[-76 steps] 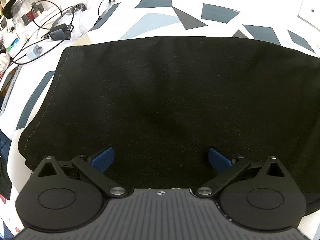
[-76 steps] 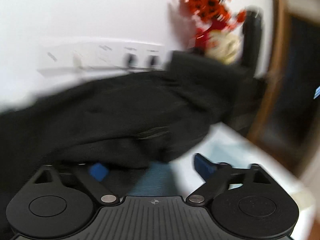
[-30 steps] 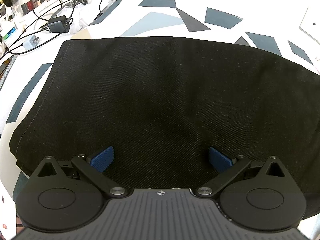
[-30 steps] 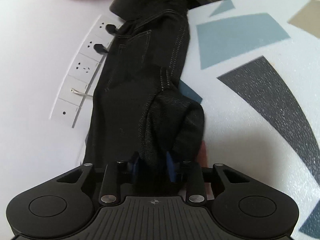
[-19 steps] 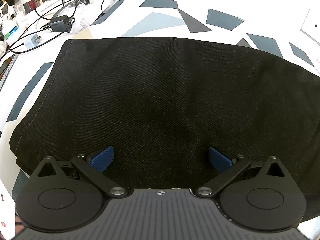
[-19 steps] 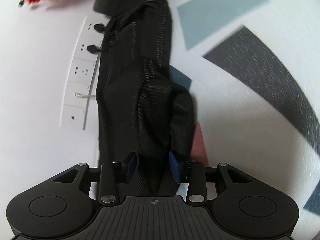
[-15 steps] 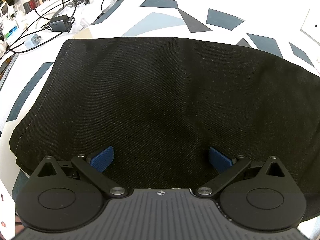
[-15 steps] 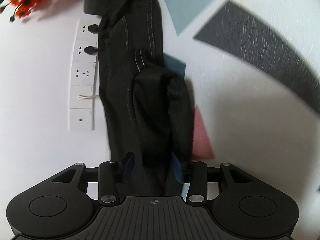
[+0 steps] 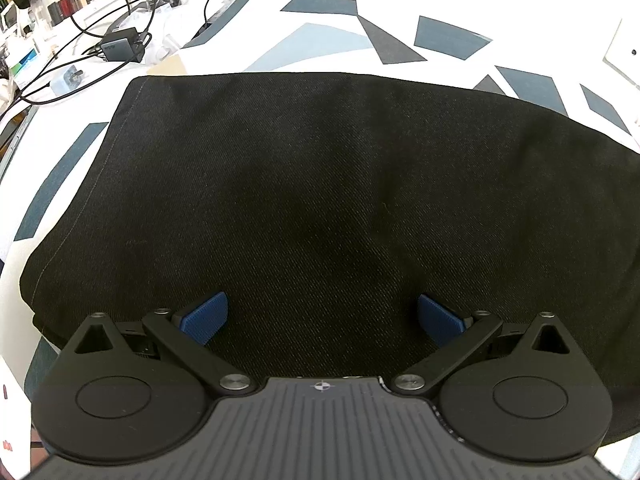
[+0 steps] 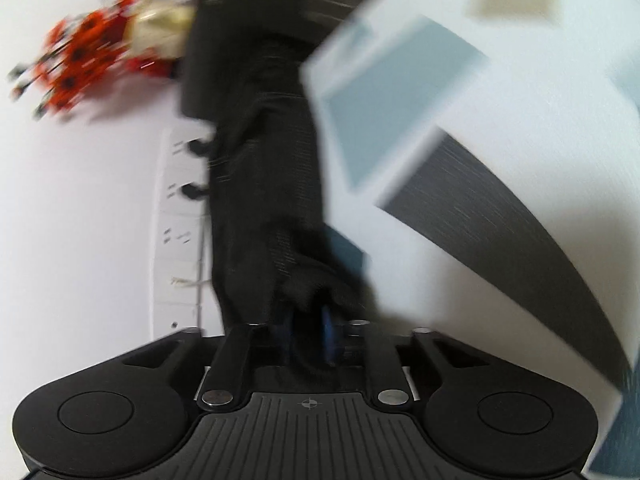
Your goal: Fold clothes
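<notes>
Black jeans (image 9: pixel 320 184) lie flat on a white table with blue and grey shapes in the left wrist view. My left gripper (image 9: pixel 322 316) is open just above the cloth, its blue pads (image 9: pixel 204 314) wide apart and holding nothing. In the right wrist view, which is blurred, my right gripper (image 10: pixel 308 330) is shut on a bunched part of the jeans (image 10: pixel 264 184), which stretch away toward the wall.
Cables and a charger (image 9: pixel 120 46) lie at the table's far left. A wall socket strip (image 10: pixel 178 220) and orange flowers (image 10: pixel 80 68) are beside the jeans in the right wrist view. The patterned table (image 10: pixel 500 160) spreads to the right.
My right gripper closed on the bunched jeans and is moving with them; the view turned and blurred. The left gripper stayed open and nearly still over the cloth.
</notes>
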`<state>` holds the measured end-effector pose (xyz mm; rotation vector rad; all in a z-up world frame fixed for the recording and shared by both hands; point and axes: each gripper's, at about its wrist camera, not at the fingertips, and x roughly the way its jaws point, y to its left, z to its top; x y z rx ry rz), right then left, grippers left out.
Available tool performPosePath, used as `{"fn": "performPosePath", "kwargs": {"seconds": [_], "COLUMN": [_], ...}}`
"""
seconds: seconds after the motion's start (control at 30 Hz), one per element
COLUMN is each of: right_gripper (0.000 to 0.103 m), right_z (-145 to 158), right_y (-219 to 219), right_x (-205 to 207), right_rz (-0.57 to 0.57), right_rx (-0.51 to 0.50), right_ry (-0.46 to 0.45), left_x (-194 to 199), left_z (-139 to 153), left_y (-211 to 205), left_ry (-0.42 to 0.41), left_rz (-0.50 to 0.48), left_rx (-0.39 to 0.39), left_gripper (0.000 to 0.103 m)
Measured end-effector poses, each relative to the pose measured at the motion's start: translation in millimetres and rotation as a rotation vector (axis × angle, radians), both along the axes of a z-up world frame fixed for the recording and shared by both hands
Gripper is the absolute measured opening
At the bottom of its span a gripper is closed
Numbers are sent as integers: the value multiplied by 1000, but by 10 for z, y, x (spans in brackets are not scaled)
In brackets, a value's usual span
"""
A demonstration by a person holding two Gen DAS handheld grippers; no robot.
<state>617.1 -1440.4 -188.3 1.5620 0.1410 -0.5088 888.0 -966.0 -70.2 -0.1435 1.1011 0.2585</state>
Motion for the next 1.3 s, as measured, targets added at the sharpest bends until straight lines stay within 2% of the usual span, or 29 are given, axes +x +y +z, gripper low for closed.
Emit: {"fn": "performPosePath", "kwargs": {"seconds": [0.03,0.07,0.1,0.27,0.33,0.43,0.47,0.63,0.73,0.77,0.83,0.9,0.97,1.03,1.07,1.1,1.17,1.23,1.3], "right_gripper": [17,3,2,1,1,1,1,1,0,1,8,28,28,28,32,41,50,50,50], "right_z": [-41,-53,-21,326,281,70,61,181,361,461,708,900,1017,1085,1108,1110,1093,1063,1035], "right_y": [4,1,-14,-17,11,39,64,149,176,157,162,153,135,151,176,244,428,569,595], "right_x": [11,9,-12,-223,-225,-284,-296,-324,-442,-393,-204,58,400,849,1081,1319,1773,2185,2499], "right_rz": [-6,-14,-25,-101,-85,-118,-123,-151,-262,-257,-148,-34,82,240,314,378,502,610,677], "right_rx": [14,15,-4,-119,-141,-62,-66,-140,-168,-225,-382,-488,-546,-588,-615,-663,-793,-898,-906], "right_ry": [0,0,0,-38,24,102,120,195,266,255,259,258,269,326,358,396,465,476,430], "left_x": [2,5,7,-3,-12,-25,-31,-50,-42,-40,-26,-7,-7,-18,-23,-29,-36,-43,-56], "left_z": [-2,-2,-2,-2,-5,-8,-10,-22,-25,-26,-25,-20,-8,-8,-20,-31,-48,-53,-55], "left_y": [3,6,6,5,11,26,36,70,78,81,94,89,51,63,97,130,185,203,207], "left_ry": [0,1,2,0,-7,-12,-15,-27,-29,-31,-27,-22,-19,-38,-51,-63,-90,-103,-109], "left_rz": [-1,-3,-4,-7,-11,-29,-39,-69,-90,-99,-103,-104,-87,-47,-16,13,52,51,46], "left_rx": [0,-1,-1,-2,-1,-2,-2,-2,0,0,-4,-1,2,16,11,8,18,19,21], "left_gripper": [103,103,103,103,103,103,103,103,103,103,103,103,103,103,103,103,103,103,103]}}
